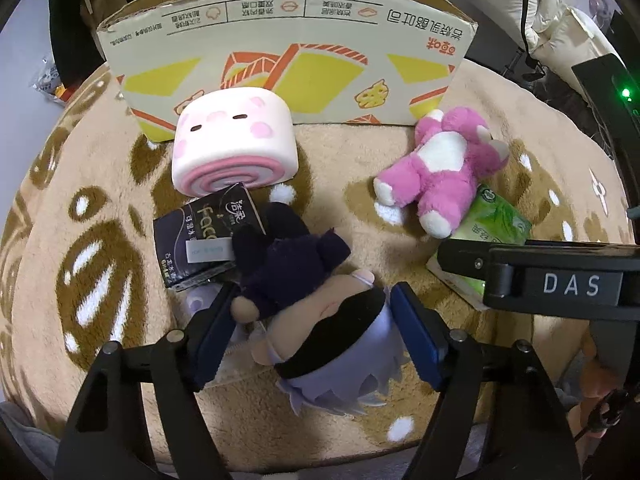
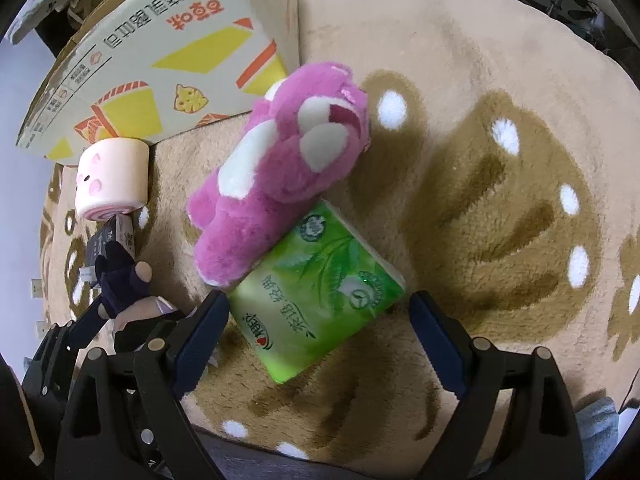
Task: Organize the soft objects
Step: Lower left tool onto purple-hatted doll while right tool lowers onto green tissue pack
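Hanging nose-down over the beige, brown-patterned plush rug (image 2: 472,56), with the left gripper (image 1: 314,294) straddling the head of the small chibi doll (image 1: 320,324) in dark clothes and pale lilac hair, lying on its back. Standing with one blue pad against the hair on one side and the other pad just beside the doll's raised hand; not possible to tell whether actually squeezing or only bracketing. Crowding in close above the doll: a black tissue pack (image 1: 196,236), partly overlapped by the doll's dark legs, and behind that a pink-and-white Swiss-roll plush (image 1: 232,144) leaning up near the printed cardboard box (image 1: 288,40), standing open at the far edge of the rug. Over on the other side, the right gripper (image 2: 319,302) gaping wide around the green tissue pack (image 2: 316,276), one fingertip just beside the pack's near corner, the other well apart from it, nothing pinched. Blocking the far end of that pack: the pink plush bear (image 2: 272,184), sprawling on its back with its legs resting over the pack's upper edge and its head lying near the box.
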`<action>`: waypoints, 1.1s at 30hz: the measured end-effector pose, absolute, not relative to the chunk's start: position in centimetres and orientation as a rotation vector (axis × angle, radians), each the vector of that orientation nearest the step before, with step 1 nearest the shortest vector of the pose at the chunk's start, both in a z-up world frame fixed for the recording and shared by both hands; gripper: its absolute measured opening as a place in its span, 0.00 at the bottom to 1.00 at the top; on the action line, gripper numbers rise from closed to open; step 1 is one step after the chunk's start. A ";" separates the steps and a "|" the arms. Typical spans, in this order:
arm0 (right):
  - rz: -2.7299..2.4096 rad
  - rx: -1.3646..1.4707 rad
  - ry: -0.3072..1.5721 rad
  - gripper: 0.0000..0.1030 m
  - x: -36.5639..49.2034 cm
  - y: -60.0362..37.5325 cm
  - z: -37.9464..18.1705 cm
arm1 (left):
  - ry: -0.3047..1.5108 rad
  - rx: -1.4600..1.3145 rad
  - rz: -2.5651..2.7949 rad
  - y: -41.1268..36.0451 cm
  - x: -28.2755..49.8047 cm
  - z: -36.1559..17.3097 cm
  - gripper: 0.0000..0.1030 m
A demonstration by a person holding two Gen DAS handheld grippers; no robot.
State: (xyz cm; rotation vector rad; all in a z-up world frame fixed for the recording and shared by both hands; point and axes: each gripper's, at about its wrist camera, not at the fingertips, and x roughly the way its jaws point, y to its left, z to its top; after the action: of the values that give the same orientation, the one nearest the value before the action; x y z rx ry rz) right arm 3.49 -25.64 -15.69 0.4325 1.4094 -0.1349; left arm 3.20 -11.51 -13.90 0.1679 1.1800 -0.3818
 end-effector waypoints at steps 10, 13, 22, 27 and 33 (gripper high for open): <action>-0.129 0.412 1.401 0.85 4.4 -24.2 -16.4 | 1.152 0.199 -0.385 -11.9 3.0 -13.5 0.70; -0.123 0.412 1.396 0.81 4.4 -24.2 -16.1 | 1.147 0.212 -0.382 -11.9 2.7 -13.3 0.68; -0.121 0.399 1.381 0.71 3.6 -24.6 -15.0 | 1.147 0.200 -0.381 -11.6 2.2 -12.9 0.64; -0.114 0.409 1.353 0.69 3.1 -24.8 -14.1 | 1.142 0.189 -0.383 -11.4 2.0 -12.7 0.63; -0.124 0.378 1.311 0.69 2.0 -24.4 -12.2 | 1.119 0.157 -0.386 -10.6 1.8 -11.8 0.62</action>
State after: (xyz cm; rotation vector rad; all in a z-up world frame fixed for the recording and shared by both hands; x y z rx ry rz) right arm 2.05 -24.36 -12.18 0.3784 1.3108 -0.1241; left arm 1.78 -10.64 -11.81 0.1572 1.1188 -0.3859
